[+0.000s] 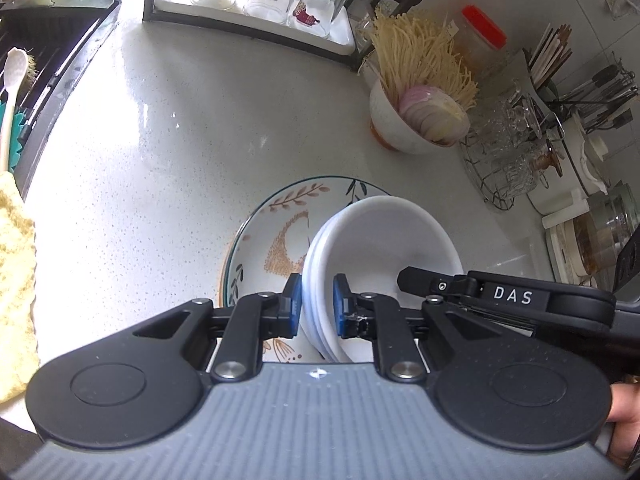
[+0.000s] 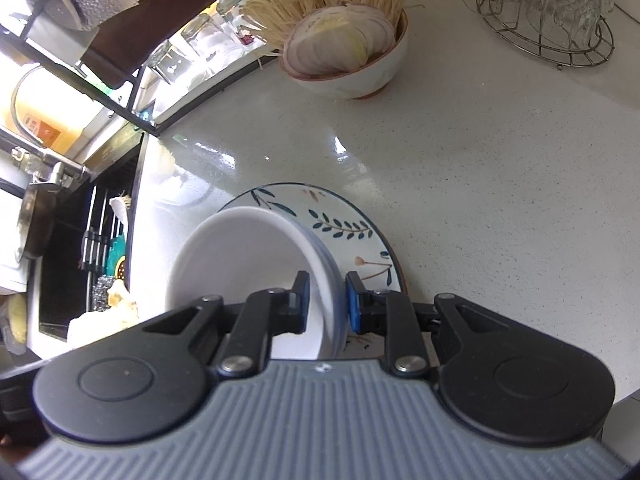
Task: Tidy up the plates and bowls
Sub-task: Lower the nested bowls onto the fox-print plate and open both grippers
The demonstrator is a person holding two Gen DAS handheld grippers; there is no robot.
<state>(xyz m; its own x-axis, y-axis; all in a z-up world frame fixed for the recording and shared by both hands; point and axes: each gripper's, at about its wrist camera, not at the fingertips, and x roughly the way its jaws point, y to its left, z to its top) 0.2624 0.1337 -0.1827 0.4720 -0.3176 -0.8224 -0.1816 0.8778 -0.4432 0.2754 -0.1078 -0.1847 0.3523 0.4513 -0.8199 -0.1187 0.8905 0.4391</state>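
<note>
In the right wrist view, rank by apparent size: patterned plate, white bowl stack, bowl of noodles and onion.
1. Patterned plate, widest though partly covered.
2. White bowl stack, held close to the camera, so it looks enlarged.
3. Bowl of noodles and onion, farther off; true size unsure.

A: We cannot see the lower part of the white bowls (image 1: 384, 240); the left gripper (image 1: 318, 300) body covers it.

B: We lose most of the patterned plate (image 2: 348, 232) behind the bowls too, so we cannot tell whether they touch it.

A: The yellow cloth (image 1: 16, 280) is cut off by the left edge.

B: The glasses in the wire basket (image 2: 544, 4) run off the top, and we cannot count them.
</note>
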